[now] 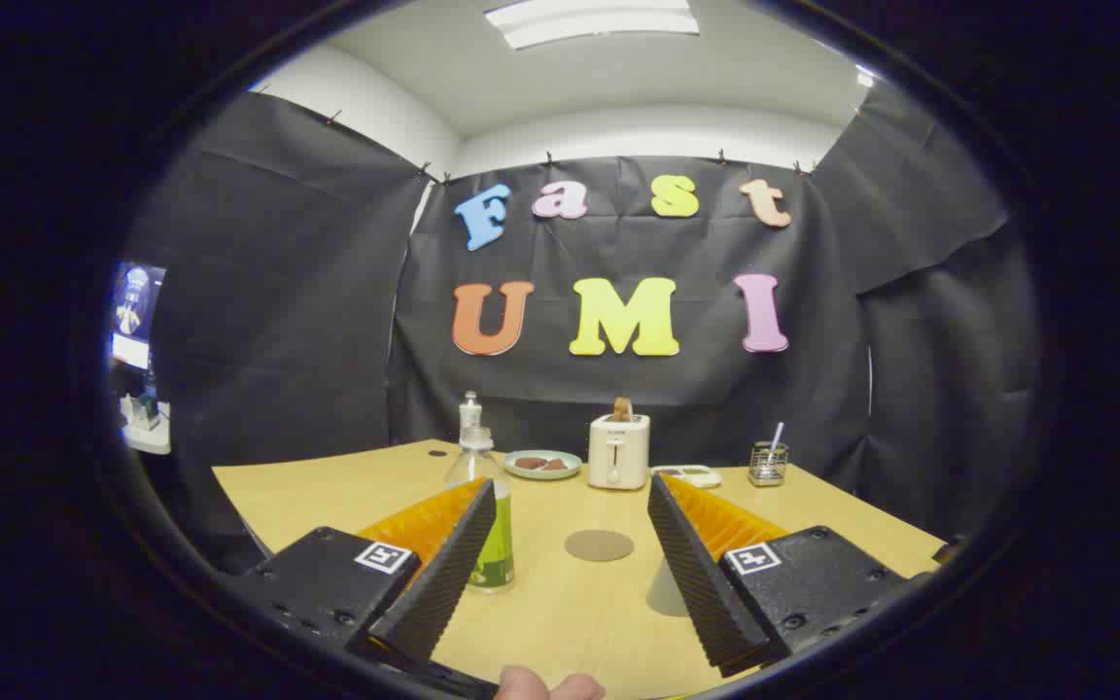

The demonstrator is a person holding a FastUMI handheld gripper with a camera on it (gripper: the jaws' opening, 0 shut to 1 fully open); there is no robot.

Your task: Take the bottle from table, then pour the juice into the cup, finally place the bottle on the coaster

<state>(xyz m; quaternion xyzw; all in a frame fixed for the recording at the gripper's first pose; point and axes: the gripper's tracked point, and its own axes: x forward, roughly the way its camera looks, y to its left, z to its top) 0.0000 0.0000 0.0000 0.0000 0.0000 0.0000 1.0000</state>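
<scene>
Both fingers of the claw (pixel 570 506) spread wide, bottle (pixel 489 525) just behind the left one.

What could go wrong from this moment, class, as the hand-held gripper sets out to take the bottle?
1. The bottle stands partly behind one finger, not between them; the open hand-held gripper may knock it over when closing in.
2. The bottle looks tall and narrow, so a low or off-centre grip could tip it.
3. The coaster lies just ahead; a toppled bottle may spill juice over it.
</scene>
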